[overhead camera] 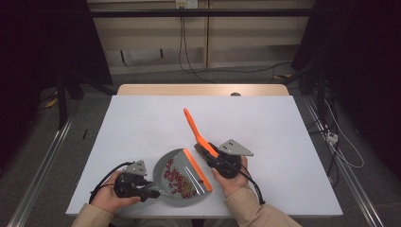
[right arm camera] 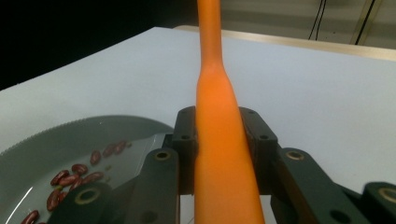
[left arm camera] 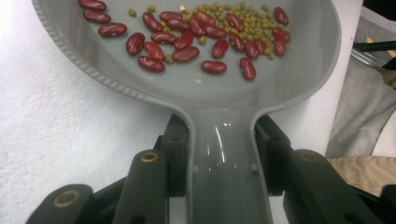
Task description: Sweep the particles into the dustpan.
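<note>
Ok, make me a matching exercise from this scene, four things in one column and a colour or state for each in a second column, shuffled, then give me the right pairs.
Things:
1. dustpan
2. brush handle
3. kidney beans
4. small round beans

Colours or states:
A. orange, clamped in the right hand-held gripper
B. dark red, scattered inside the pan
C. grey, its handle clamped in the left hand-held gripper
D. green, gathered in a patch among the red ones

Pairs: 1-C, 2-A, 3-B, 4-D

Orange brush handle [right arm camera: 219, 154] clamped between black jaws — beans [right arm camera: 70, 179], perhaps kidney, in grey dustpan [right arm camera: 56, 140].
</note>
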`<state>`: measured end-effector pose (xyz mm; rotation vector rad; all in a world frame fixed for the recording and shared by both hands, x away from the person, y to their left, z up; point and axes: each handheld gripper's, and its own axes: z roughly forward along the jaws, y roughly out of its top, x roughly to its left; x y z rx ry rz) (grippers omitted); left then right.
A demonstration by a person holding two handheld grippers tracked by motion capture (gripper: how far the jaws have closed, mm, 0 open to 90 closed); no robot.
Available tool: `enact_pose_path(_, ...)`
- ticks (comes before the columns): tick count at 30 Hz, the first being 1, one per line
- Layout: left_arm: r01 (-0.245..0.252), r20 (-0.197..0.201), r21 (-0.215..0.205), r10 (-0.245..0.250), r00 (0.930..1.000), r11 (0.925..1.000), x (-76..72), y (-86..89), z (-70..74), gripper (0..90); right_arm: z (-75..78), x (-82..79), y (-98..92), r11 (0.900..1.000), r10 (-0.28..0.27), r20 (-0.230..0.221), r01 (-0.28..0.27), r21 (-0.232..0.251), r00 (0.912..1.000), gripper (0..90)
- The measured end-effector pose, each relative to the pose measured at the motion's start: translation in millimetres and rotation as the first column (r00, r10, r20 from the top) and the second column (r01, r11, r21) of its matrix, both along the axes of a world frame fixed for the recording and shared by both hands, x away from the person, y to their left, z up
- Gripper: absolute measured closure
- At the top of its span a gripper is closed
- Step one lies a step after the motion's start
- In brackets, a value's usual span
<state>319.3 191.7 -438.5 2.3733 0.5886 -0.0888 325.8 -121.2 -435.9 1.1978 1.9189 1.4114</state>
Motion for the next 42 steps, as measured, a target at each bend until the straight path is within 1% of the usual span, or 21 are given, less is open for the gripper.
enact_pose_path(4, -0.018, 0.004, -0.008, 0.018, 0.9998, 0.9998, 0.0, -0.5, -0.6, 63.7, -7.5, -2.8, 13.1, 0.999, 0.028, -0.012, -0.028, -0.018, 0.9995, 70.9)
enact_pose_path(5, -0.019, 0.000, -0.021, 0.019, 0.9998, 0.9996, 0.0, -1.5, -1.3, 63.8, -8.8, -3.7, 16.9, 0.999, 0.030, -0.016, -0.030, -0.015, 0.9994, 71.0)
enact_pose_path(6, -0.017, 0.002, -0.015, 0.017, 0.9999, 0.9997, 0.1, -1.9, -0.9, 63.8, -10.0, -4.4, 20.8, 0.999, 0.042, -0.015, -0.042, 0.001, 0.9990, 70.9)
enact_pose_path(7, -0.026, 0.008, -0.005, 0.026, 0.9996, 0.9997, -0.3, -2.3, -0.4, 63.9, -10.2, -5.4, 24.9, 0.999, 0.042, -0.002, -0.042, -0.008, 0.9991, 70.9)
enact_pose_path(8, -0.031, 0.010, -0.006, 0.031, 0.9995, 0.9995, -0.3, -2.7, -0.7, 63.8, -9.3, -6.1, 28.0, 0.999, 0.044, 0.007, -0.044, 0.004, 0.9990, 70.9)
enact_pose_path(9, -0.041, 0.008, -0.017, 0.041, 0.9991, 0.9990, -0.4, -3.5, -1.2, 63.9, -8.5, -6.0, 30.3, 0.998, 0.057, 0.000, -0.057, 0.038, 0.9983, 71.0)
enact_pose_path(10, -0.036, 0.012, -0.020, 0.036, 0.9993, 0.9992, 0.8, -4.2, -1.6, 63.9, -7.8, -6.0, 33.4, 0.996, 0.066, -0.006, -0.065, 0.054, 0.9978, 71.0)
enact_pose_path(11, -0.044, 0.018, -0.015, 0.044, 0.9989, 0.9989, 1.0, -5.1, -1.1, 63.9, -7.1, -6.9, 36.8, 0.996, 0.073, -0.002, -0.073, 0.056, 0.9973, 71.0)
enact_pose_path(12, -0.050, 0.020, -0.023, 0.050, 0.9985, 0.9985, 2.2, -6.4, -1.7, 63.9, -6.9, -7.3, 38.6, 0.995, 0.085, 0.006, -0.086, 0.055, 0.9963, 70.9)
enact_pose_path(14, -0.052, 0.025, -0.025, 0.052, 0.9983, 0.9983, 4.1, -6.8, -1.9, 63.9, -4.6, -6.9, 40.5, 0.995, 0.089, 0.027, -0.090, 0.036, 0.9956, 70.9)
enact_pose_path(16, -0.061, 0.026, -0.028, 0.061, 0.9978, 0.9978, 5.0, -6.5, -2.3, 64.0, -1.0, -3.6, 34.8, 0.996, 0.078, 0.029, -0.079, 0.046, 0.9966, 71.0)
enact_pose_path(21, -0.072, 0.059, -0.034, 0.074, 0.9956, 0.9968, 6.3, -3.7, -3.5, 64.0, 10.3, 4.3, 7.2, 0.998, 0.010, 0.047, -0.013, 0.067, 0.9988, 70.9)
enact_pose_path(22, -0.084, 0.058, -0.039, 0.087, 0.9945, 0.9957, 6.4, -2.7, -3.9, 64.0, 11.7, 5.1, 1.9, 0.998, -0.003, 0.050, -0.001, 0.067, 0.9987, 71.0)
enact_pose_path(24, -0.086, 0.050, -0.059, 0.089, 0.9948, 0.9946, 7.2, -0.3, -4.8, 64.0, 12.8, 6.3, -6.6, 0.998, -0.025, 0.057, 0.022, 0.058, 0.9980, 71.0)
enact_pose_path(26, -0.092, 0.072, -0.051, 0.095, 0.9928, 0.9945, 6.9, 0.8, -4.2, 64.1, 11.7, 6.9, -12.9, 0.998, -0.040, 0.054, 0.037, 0.049, 0.9978, 71.0)
enact_pose_path(28, -0.100, 0.073, -0.065, 0.104, 0.9919, 0.9929, 7.5, 2.3, -4.0, 64.1, 10.5, 7.7, -16.9, 0.998, -0.043, 0.046, 0.041, 0.040, 0.9980, 71.0)
enact_pose_path(31, -0.112, 0.076, -0.060, 0.116, 0.9903, 0.9919, 8.1, 4.0, -2.7, 64.1, 10.4, 8.5, -19.5, 0.998, -0.049, 0.047, 0.048, 0.036, 0.9977, 70.9)
enact_pose_path(33, -0.109, 0.070, -0.056, 0.113, 0.9912, 0.9925, 8.7, 4.9, -1.8, 64.1, 10.4, 8.9, -19.8, 0.999, -0.046, 0.046, 0.044, 0.031, 0.9979, 71.0)
enact_pose_path(35, -0.115, 0.066, -0.064, 0.119, 0.9907, 0.9913, 9.0, 6.0, -0.8, 64.1, 10.2, 9.3, -20.4, 0.999, -0.043, 0.042, 0.042, 0.033, 0.9982, 70.9)
enact_pose_path(40, -0.138, 0.074, -0.071, 0.143, 0.9870, 0.9880, 10.7, 11.7, 3.7, 64.1, 11.1, 10.7, -23.6, 0.999, -0.045, 0.037, 0.044, 0.032, 0.9983, 71.0)
enact_pose_path(42, -0.153, 0.080, -0.075, 0.159, 0.9840, 0.9854, 11.5, 13.7, 4.2, 64.1, 11.6, 11.0, -25.9, 0.998, -0.047, 0.036, 0.046, 0.030, 0.9983, 71.0)
